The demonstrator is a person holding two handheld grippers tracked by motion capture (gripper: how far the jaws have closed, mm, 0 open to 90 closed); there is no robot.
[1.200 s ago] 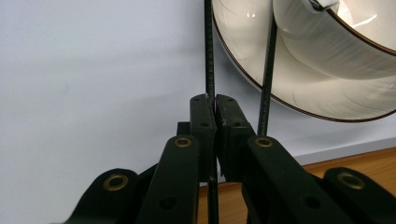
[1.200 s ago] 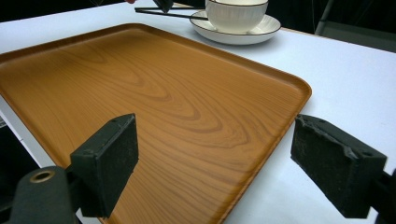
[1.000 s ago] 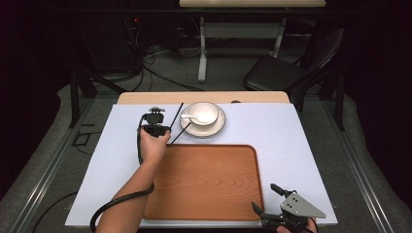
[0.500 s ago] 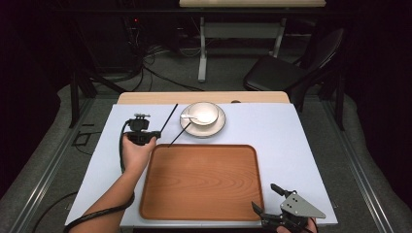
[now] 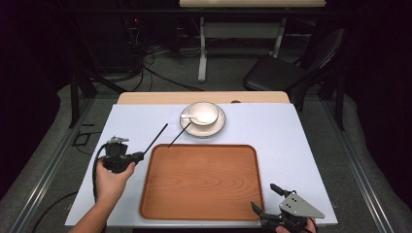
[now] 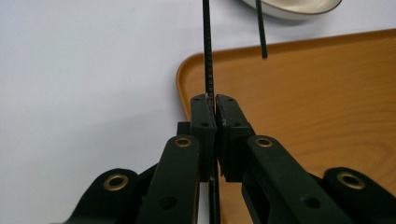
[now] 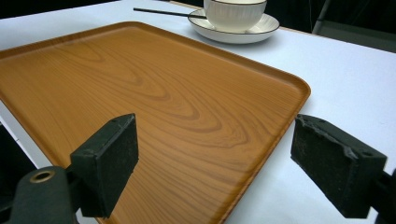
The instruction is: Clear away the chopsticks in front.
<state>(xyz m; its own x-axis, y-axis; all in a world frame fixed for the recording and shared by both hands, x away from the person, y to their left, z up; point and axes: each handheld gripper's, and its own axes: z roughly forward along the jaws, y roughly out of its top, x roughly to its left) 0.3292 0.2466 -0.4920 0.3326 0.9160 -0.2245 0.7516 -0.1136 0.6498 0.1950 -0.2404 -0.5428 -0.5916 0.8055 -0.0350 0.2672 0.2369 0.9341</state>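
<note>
My left gripper (image 5: pixel 140 155) is shut on the near end of a black chopstick (image 5: pixel 156 136), which points away toward the saucer; in the left gripper view the jaws (image 6: pixel 215 100) clamp this chopstick (image 6: pixel 208 56) beside the tray's corner. A second black chopstick (image 5: pixel 179 134) lies with its far end against a white saucer (image 5: pixel 217 129). On the saucer stands a white bowl (image 5: pixel 204 112) with a white spoon (image 5: pixel 190 117). The wooden tray (image 5: pixel 201 179) lies bare in front. My right gripper (image 5: pixel 265 197) stands open at the tray's near right corner, nothing between its pads (image 7: pixel 109 161).
A white sheet (image 5: pixel 291 145) covers the table. A dark chair (image 5: pixel 286 73) and a table leg stand beyond the far edge. The left gripper's cable (image 5: pixel 97 167) loops beside the hand. The right gripper view shows the bowl (image 7: pixel 233 14) and the chopstick (image 7: pixel 163 12) past the tray (image 7: pixel 163 102).
My left gripper has drawn back from beside the saucer to the left and nearer the person, carrying one chopstick. The other chopstick stays by the saucer. The right gripper has not moved.
</note>
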